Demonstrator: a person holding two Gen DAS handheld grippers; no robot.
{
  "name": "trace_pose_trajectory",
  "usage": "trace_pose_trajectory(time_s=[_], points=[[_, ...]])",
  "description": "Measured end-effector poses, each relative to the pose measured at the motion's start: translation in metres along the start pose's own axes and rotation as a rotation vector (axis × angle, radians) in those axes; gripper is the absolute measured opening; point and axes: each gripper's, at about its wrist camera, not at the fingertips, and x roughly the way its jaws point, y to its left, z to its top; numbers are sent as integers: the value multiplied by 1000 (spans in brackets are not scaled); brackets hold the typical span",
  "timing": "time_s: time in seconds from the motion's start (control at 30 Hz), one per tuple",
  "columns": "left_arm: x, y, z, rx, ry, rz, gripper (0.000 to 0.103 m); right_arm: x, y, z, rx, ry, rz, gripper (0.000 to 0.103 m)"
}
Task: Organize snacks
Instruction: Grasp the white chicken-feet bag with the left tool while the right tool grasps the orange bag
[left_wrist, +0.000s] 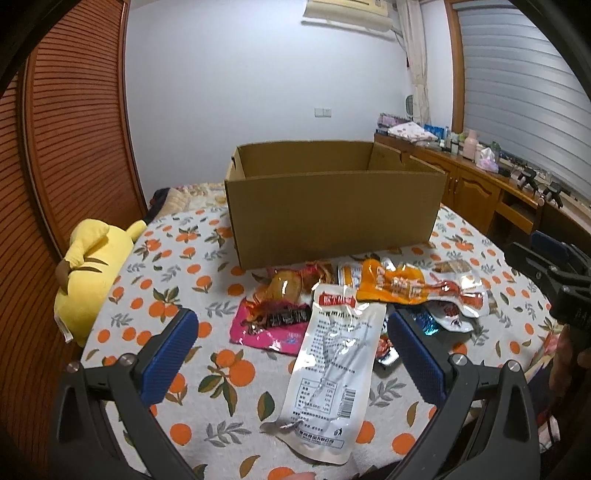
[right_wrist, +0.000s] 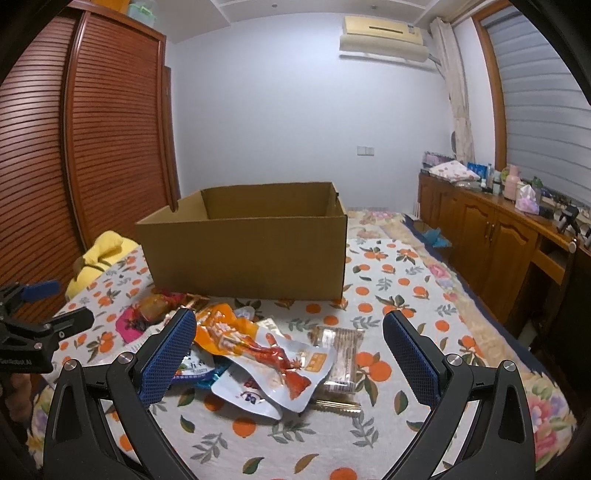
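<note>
2 grippers hover low over the bed, and neither has taken anything: the left gripper (left_wrist: 291, 350) has its blue pads spread wide on either side of a long white pouch (left_wrist: 332, 369), while the right gripper (right_wrist: 290, 354) stands just as wide open above the other end of the snack heap, holding nothing. All the snacks lie loose on the orange-print bedspread (left_wrist: 207, 369), bunched just in front of the cardboard box (left_wrist: 332, 218), which sits open-topped behind them, and as far as I can see into it, it looks empty. That arrangement reads as a sorting job barely begun, I think, with the pile kept close to the box so each packet has only a short lift over the near wall. The white pouch lies lengthwise between the left fingers, partly over a pink packet (left_wrist: 266, 328), so it is the top layer and the natural first pick. On the right side, an orange packet (right_wrist: 218, 325) and a clear pouch printed in red (right_wrist: 284, 365) overlap a brown biscuit pack (right_wrist: 341, 354); those slick films could slide on one another if pinched carelessly. Off to the left a yellow plush toy (left_wrist: 88, 273) lies at the bed edge, well clear of the work
</note>
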Motion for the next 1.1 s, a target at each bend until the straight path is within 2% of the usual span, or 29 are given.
trace_pose_trajectory(time_s=[0.1, 0.47, 0.6, 0.87, 1.1], points=[[9, 0, -3, -2, 32, -15, 103, 5, -8, -2, -1, 18, 2, 102], [43, 7, -15, -11, 158, -59, 99, 51, -35, -12, -48, 177, 60, 98], [53, 4, -18, -5, 198, -90, 97, 63, -41, -14, -47, 223, 106, 95], [67, -7, -16, 22, 264, -155, 93, 86, -15, -4, -127, 287, 234, 93], [76, -15, -15, 49, 308, -192, 93, 107, 11, -7, -236, 386, 318, 92]])
